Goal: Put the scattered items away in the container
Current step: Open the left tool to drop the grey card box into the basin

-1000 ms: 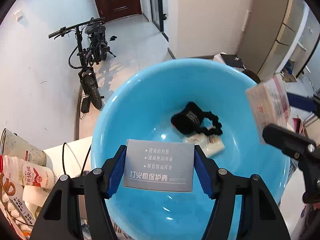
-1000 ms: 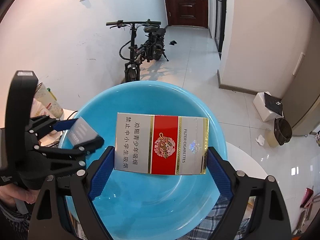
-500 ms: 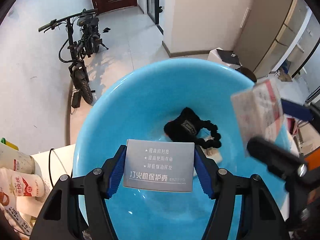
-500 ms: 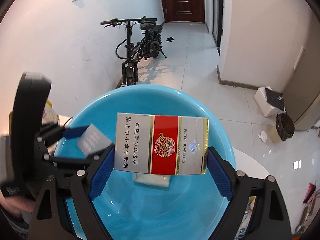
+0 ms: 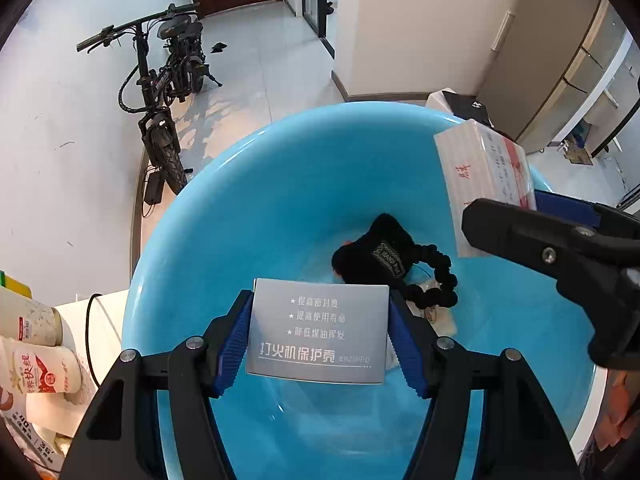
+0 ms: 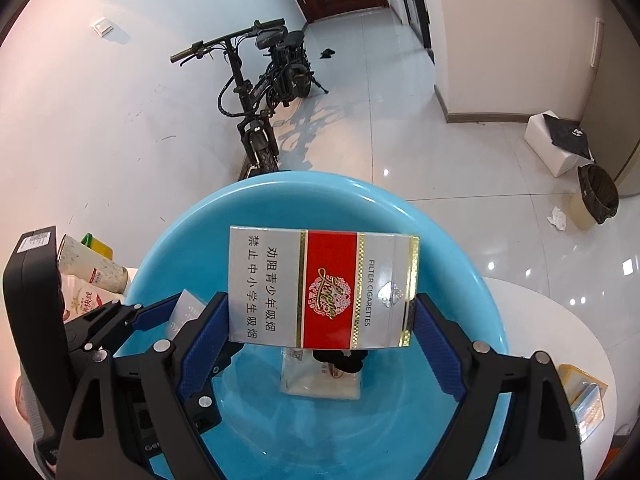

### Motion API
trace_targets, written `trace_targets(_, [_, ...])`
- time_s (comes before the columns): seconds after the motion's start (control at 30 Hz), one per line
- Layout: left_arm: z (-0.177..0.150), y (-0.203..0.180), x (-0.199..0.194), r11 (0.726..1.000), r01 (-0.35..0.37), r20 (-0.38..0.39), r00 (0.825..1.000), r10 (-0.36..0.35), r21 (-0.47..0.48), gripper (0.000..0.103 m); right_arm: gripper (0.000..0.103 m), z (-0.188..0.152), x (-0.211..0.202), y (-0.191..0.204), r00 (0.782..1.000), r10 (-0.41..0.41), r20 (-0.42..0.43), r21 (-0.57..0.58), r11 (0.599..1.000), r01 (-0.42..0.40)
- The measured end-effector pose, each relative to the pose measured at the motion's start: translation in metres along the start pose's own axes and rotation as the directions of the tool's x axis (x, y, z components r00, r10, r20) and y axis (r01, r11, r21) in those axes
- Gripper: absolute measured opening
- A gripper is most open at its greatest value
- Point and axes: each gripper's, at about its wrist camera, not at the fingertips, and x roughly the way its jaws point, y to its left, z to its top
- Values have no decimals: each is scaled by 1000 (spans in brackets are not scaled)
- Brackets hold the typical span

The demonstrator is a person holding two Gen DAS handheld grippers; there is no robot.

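Your white worktop (image 6: 552,320) carries the blue basin (image 5: 224,240), which fills most of both views and sits between your two tools. Beyond it, a black folding bike (image 6: 264,92) stands on the tiled floor against the wall. At the basin's left edge lie drink bottles (image 5: 40,364). Inside the basin, on its bottom, rest a black hair scrunchie (image 5: 394,254) and a pale flat packet (image 6: 320,380), touching each other. Your right hand-held gripper (image 6: 322,324) is clamped on a red-and-silver cigarette pack (image 6: 324,288), gripped by its short ends and held above the basin's interior. Your left hand-held gripper (image 5: 318,336) is closed on a grey lighter-case box (image 5: 318,330), pinched at its two sides, also over the basin, just beside the right one.
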Motion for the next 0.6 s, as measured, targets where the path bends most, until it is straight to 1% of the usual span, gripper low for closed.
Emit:
trace_targets(0.1, [2, 5, 5, 1000, -9, -12, 1000, 9, -12, 67, 88, 2, 0, 0, 1000, -11, -1, -14, 1000, 11])
trace_targets(0.23, [2, 10, 12, 1000, 7, -23, 1000, -8, -29, 67, 88, 2, -1, 0, 1000, -8, 2, -10, 1000, 8])
trace_targets(0.37, [0, 9, 14, 1000, 8, -25, 1000, -9, -25, 67, 88, 2, 0, -1, 1000, -7, 4, -9, 1000, 8])
trace_targets(0.5, [1, 10, 11, 999, 33, -12, 999, -33, -32, 69, 88, 2, 0, -1, 1000, -13, 2, -11, 1000, 13])
trace_targets(0.57, [2, 12, 8, 998, 48, -11, 999, -49, -44, 82, 88, 3, 1, -1, 1000, -13, 4, -8, 1000, 14])
trace_targets(0.6, [2, 12, 6, 998, 53, -3, 999, -53, -45, 83, 88, 3, 0, -1, 1000, -13, 5, -7, 1000, 13])
